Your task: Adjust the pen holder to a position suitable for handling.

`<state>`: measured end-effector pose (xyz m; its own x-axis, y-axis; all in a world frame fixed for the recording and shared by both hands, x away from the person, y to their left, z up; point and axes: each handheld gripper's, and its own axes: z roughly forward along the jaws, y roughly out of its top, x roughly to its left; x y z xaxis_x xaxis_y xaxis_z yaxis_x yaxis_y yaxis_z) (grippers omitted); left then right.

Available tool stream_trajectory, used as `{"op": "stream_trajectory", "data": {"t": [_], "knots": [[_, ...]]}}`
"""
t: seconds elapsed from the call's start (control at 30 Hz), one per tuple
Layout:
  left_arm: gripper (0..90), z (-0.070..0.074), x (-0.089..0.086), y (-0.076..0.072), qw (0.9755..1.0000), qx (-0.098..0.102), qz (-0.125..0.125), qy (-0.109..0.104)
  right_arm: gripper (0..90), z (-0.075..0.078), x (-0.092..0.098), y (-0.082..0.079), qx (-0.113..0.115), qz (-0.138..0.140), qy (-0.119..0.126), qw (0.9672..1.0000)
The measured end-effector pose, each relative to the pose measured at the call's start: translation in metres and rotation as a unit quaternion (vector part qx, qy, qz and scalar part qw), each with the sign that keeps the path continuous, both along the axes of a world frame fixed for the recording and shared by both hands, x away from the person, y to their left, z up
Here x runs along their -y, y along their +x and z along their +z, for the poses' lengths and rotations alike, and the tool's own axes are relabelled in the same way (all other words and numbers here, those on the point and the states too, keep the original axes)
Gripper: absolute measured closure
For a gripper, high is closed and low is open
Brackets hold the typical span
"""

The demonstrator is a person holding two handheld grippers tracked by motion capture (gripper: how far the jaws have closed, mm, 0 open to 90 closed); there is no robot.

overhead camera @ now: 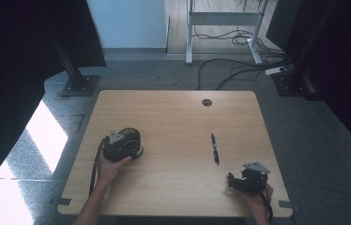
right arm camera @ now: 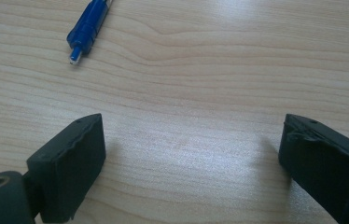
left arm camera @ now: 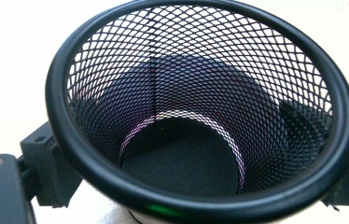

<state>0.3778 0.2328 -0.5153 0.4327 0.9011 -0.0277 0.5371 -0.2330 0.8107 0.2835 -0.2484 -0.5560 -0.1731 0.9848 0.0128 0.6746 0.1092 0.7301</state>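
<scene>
- A wooden desk (overhead camera: 173, 140) is seen from the high view, with a round cable hole (overhead camera: 206, 102) near its far edge.
- A black mesh pen cup (overhead camera: 129, 140) is stood upright on the left half of the desk, open end up.
- The cup is gripped by the left gripper (overhead camera: 117, 146), held in the person's left hand (overhead camera: 110, 166).
- In the left gripper view the mesh cup (left arm camera: 200, 116) is looked into from above; its rim and dark round base are seen, and nothing is seen inside.
- The jaws of the left gripper are spread wide around the cup, one on each outer side of the wall, pressed against the mesh just below the rim.
- A blue pen (overhead camera: 215, 149) is laid flat on the right half of the desk, well apart from the cup, roughly lengthwise toward the far edge.
- The right gripper (overhead camera: 233, 180) is held low at the near right corner of the desk in the right hand (overhead camera: 258, 199), near the pen's closer end but not touching it.
- In the right gripper view the jaws are set wide apart with only bare desk (right arm camera: 200, 116) between them; nothing is held.
- The tip end of the pen (right arm camera: 86, 30) is seen ahead and to the left of those jaws, clear of both.
- Grey floor (overhead camera: 314, 140) and loose cables (overhead camera: 230, 65) are seen beyond the desk.
</scene>
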Motion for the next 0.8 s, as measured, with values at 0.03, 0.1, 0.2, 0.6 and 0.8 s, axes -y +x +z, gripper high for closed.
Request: {"op": "stream_trajectory", "data": {"t": [0.03, 0.1, 0.2, 0.6, 0.8], "knots": [[9.1, 0.000, 0.000, 0.000, 1.0000, 0.001, 0.000, 0.000, 6.5, 0.000, 0.000, 0.000, 0.000, 0.000, 0.000, 1.0000], [9.3, -0.001, 0.000, -0.001, 1.0000, 0.004, -0.001, 0.000, 6.5, 0.000, 0.000, 0.000, 0.000, 0.000, 0.000, 1.0000], [9.3, 0.000, 0.000, -0.003, 0.9999, 0.009, -0.001, 0.006, 6.5, 0.000, 0.000, 0.000, 0.000, 0.000, 0.000, 1.0000], [9.4, 0.014, 0.003, -0.015, 0.9995, 0.028, -0.015, 0.002, 6.6, 0.000, 0.000, 0.000, 0.000, 0.000, 0.000, 1.0000], [9.4, 0.021, 0.007, -0.019, 0.9991, 0.032, -0.025, -0.011, 6.8, 0.000, 0.000, 0.000, 0.001, -0.001, 0.000, 1.0000]]}}
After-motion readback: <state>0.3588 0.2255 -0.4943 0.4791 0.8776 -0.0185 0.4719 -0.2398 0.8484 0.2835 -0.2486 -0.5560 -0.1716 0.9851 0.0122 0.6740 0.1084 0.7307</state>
